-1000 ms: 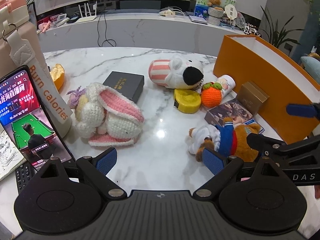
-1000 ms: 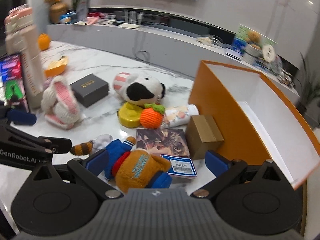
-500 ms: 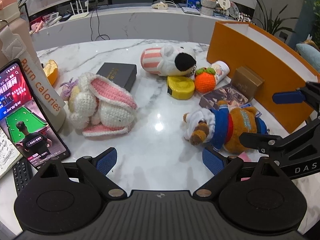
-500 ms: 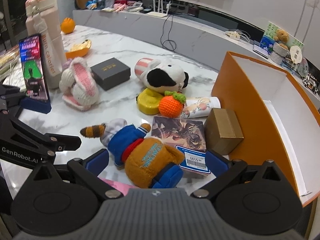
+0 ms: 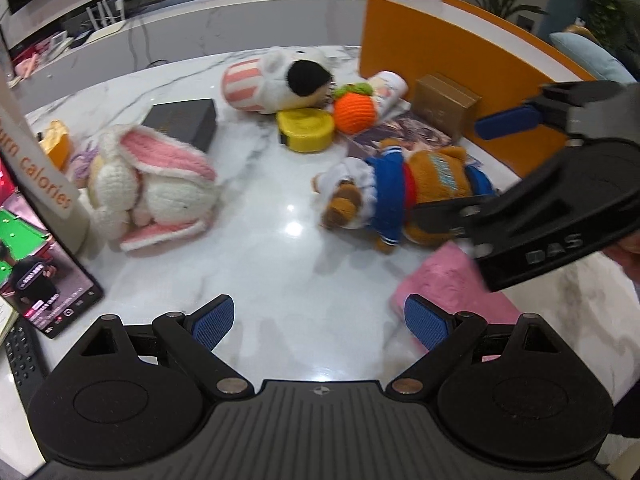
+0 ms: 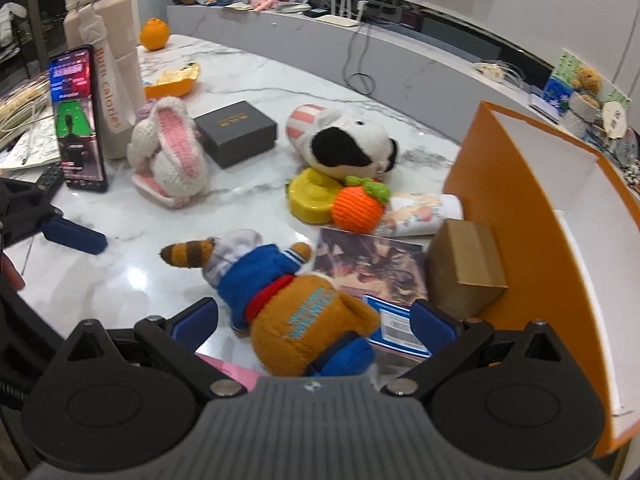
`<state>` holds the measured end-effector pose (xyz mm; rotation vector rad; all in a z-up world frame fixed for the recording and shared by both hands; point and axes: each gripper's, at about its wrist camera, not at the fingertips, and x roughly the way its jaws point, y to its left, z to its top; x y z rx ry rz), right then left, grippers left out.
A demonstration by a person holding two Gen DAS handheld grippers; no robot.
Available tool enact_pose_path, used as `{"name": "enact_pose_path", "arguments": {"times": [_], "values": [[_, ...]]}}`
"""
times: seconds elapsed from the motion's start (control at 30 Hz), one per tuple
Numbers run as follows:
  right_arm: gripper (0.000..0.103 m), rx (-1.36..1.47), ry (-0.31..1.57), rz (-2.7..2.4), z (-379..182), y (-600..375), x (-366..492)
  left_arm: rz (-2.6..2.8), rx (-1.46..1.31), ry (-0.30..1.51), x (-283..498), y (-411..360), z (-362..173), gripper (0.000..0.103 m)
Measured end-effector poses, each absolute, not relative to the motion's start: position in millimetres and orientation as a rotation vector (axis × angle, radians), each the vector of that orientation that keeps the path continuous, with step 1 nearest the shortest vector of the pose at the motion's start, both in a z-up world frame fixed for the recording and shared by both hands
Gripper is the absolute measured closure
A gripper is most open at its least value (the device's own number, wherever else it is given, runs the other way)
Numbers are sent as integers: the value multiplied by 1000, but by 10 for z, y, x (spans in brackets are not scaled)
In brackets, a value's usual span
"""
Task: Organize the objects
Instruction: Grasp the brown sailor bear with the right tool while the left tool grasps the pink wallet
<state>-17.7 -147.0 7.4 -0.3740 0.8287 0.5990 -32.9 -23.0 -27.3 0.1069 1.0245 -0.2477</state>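
Your right gripper (image 6: 314, 320) stands wide open astride the bear plush (image 6: 292, 300) lying on the marble table (image 6: 256, 80) by the orange box (image 6: 500, 168); close on its body next. Your left gripper (image 5: 320, 320) hangs open, empty

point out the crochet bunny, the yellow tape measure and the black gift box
crochet bunny (image 6: 170, 152), right wrist view, on its pink inner ear
yellow tape measure (image 6: 312, 196), right wrist view, on its top face
black gift box (image 6: 236, 130), right wrist view, on its lid

A home: marble table (image 6: 248, 76), plush toys (image 6: 168, 152).
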Motion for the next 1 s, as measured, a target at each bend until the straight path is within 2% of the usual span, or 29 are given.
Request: {"name": "enact_pose_path", "arguments": {"times": [0.17,0.23,0.33,0.37,0.4,0.53,1.0], "values": [[4,-421,858,631,-89,-1336,-162,-296,121,1027,-377,-300,-275,0],[10,-439,863,630,-154,-1304,-148,-308,116,1031,-389,-315,-283,0],[12,-447,863,625,-233,-1269,-122,-326,93,1040,-406,-319,-290,0],[16,-446,867,625,-251,-1265,-120,-335,84,1043,-413,-319,-290,0],[25,-454,868,613,-265,-1256,-118,-345,75,1046,-419,-325,-291,0],[30,-402,901,588,-217,-1289,-80,-366,47,1051,-442,-362,-297,0],[32,-282,942,540,33,-1620,-107,-367,-43,1096,-467,-683,-426,0]]}}
